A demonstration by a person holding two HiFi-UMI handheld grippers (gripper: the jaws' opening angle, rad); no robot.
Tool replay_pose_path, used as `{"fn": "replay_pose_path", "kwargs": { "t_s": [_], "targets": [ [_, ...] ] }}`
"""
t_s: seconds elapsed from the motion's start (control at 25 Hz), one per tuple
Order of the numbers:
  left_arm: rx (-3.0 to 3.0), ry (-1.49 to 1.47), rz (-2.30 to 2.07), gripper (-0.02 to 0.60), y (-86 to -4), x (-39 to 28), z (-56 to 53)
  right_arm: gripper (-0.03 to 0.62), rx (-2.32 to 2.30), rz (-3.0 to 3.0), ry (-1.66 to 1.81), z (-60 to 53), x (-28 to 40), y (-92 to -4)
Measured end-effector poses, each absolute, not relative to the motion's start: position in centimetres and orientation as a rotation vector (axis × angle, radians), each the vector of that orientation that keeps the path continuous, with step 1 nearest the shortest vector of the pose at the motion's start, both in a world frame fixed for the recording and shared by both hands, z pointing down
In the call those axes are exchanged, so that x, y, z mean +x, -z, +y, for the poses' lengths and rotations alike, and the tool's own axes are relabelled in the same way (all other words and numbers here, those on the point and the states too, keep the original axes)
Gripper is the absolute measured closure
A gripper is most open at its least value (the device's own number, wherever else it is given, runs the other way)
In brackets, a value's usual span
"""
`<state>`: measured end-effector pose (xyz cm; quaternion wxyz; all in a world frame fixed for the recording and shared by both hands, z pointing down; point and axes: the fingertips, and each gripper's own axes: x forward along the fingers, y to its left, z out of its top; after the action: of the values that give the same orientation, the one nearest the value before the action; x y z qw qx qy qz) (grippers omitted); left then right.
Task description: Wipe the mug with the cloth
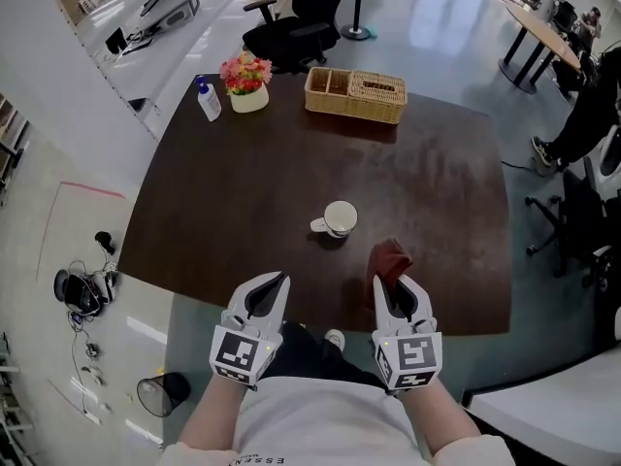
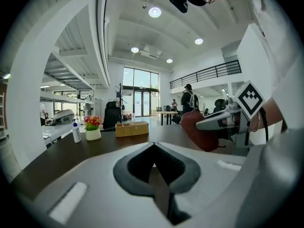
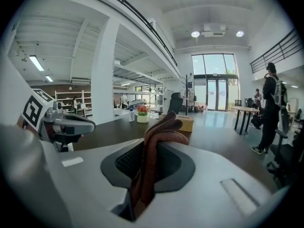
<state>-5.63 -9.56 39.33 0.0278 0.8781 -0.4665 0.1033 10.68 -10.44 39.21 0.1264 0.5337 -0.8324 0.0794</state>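
A white mug (image 1: pixel 339 218) stands upright near the middle of the dark table (image 1: pixel 233 192), handle to the left. My right gripper (image 1: pixel 391 284) hovers over the table's near edge, shut on a dark red cloth (image 1: pixel 390 259) that sticks up between its jaws (image 3: pixel 159 137). The cloth also shows in the left gripper view (image 2: pixel 202 132). My left gripper (image 1: pixel 274 282) is level with it, left of the cloth and nearer me than the mug, shut with nothing in it (image 2: pixel 154 152). The mug is hidden in both gripper views.
At the table's far side stand a wicker basket (image 1: pixel 355 94), a pot of flowers (image 1: pixel 247 83) and a small white bottle (image 1: pixel 208 101). A black office chair (image 1: pixel 296 27) is behind the table. A person stands at the right (image 3: pixel 270 106).
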Motion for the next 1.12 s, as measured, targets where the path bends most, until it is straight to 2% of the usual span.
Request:
{"fn": "replay_pose_path", "kwargs": {
  "t_s": [0.24,0.48,0.6,0.68,1.12],
  "targets": [
    [2.665,-0.409,-1.342,0.581,-42.8,-5.7,-14.1,0.513,1.518,-2.350,-0.355,-14.2,9.8,-42.1],
    [2.648,-0.347,-1.214,0.580,-44.3,-4.5,-18.3,0.513,1.432,-2.296,-0.521,-16.5,8.5,-45.4],
    [2.678,-0.419,-1.124,0.542,-46.5,-3.4,-20.4,0.513,1.366,-2.280,-0.578,-17.1,7.5,-47.0],
    [2.696,-0.464,-1.067,0.454,-48.4,-2.8,-21.5,0.513,1.335,-2.279,-0.604,-17.4,7.0,-48.4],
    [2.834,-0.580,-0.792,0.449,-52.1,-0.8,-24.7,0.513,1.149,-2.321,-0.657,-17.1,3.8,-51.6]
  ]
}}
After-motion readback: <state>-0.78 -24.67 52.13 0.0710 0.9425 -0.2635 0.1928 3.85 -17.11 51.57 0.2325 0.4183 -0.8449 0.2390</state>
